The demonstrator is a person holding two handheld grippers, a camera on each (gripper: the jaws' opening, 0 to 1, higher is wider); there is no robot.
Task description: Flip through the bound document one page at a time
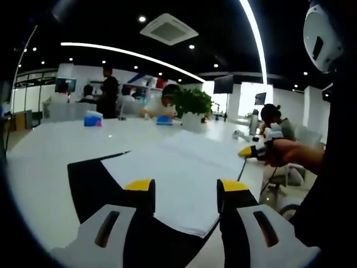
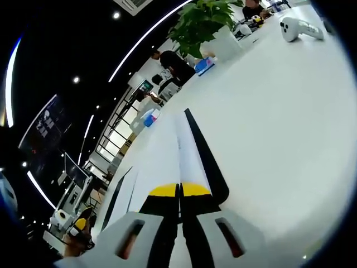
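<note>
The bound document lay open on the white table, white pages over a black cover, directly ahead of the left gripper, whose yellow-tipped jaws stood apart over the near page edge. In the right gripper view the right gripper had its jaws pressed together on a raised page, seen edge-on and running toward 12 o'clock. The paper looked thin, light and floppy, likely to buckle or tear if pulled hard; a single sheet would best be taken at its free outer edge. A potted plant stood at 12 o'clock.
</note>
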